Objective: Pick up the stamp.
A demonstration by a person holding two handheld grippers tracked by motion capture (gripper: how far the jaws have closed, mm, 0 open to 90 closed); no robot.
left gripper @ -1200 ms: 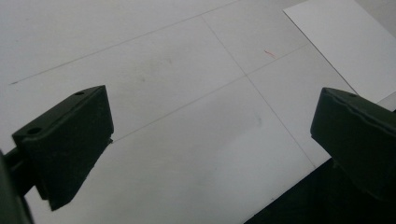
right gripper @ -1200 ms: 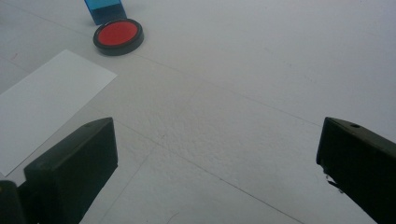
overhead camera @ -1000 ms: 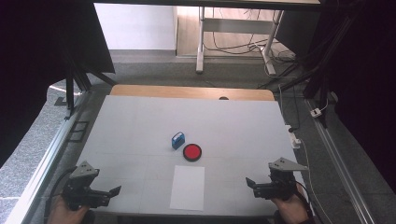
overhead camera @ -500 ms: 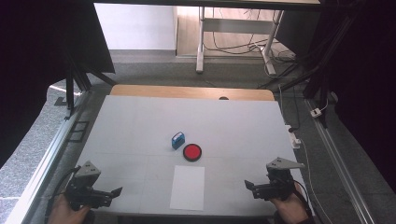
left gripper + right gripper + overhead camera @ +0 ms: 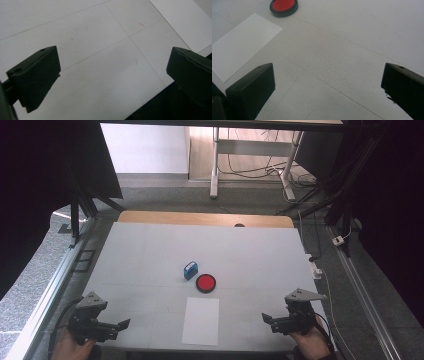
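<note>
A small blue stamp (image 5: 190, 270) stands near the table's middle, and a round red ink pad (image 5: 205, 283) lies just to its right. A white sheet of paper (image 5: 201, 321) lies nearer the front edge. My left gripper (image 5: 124, 323) rests low at the front left, open and empty, its jaws pointing toward the paper. My right gripper (image 5: 266, 318) sits at the front right, also open and empty, facing the paper. In the left gripper view the open left gripper (image 5: 112, 67) has the paper (image 5: 182, 22) ahead. In the right gripper view the open right gripper (image 5: 329, 85) faces the paper (image 5: 242, 45) and the ink pad (image 5: 284, 5).
The white table (image 5: 150, 250) has a wooden strip (image 5: 200, 218) along its far edge. Metal frame rails (image 5: 50, 285) run down both sides. Cables (image 5: 320, 270) hang off the right edge. A desk's legs and wires stand on the floor beyond.
Both grippers have only wavered slightly in place. The stamp, ink pad and paper have not moved.
</note>
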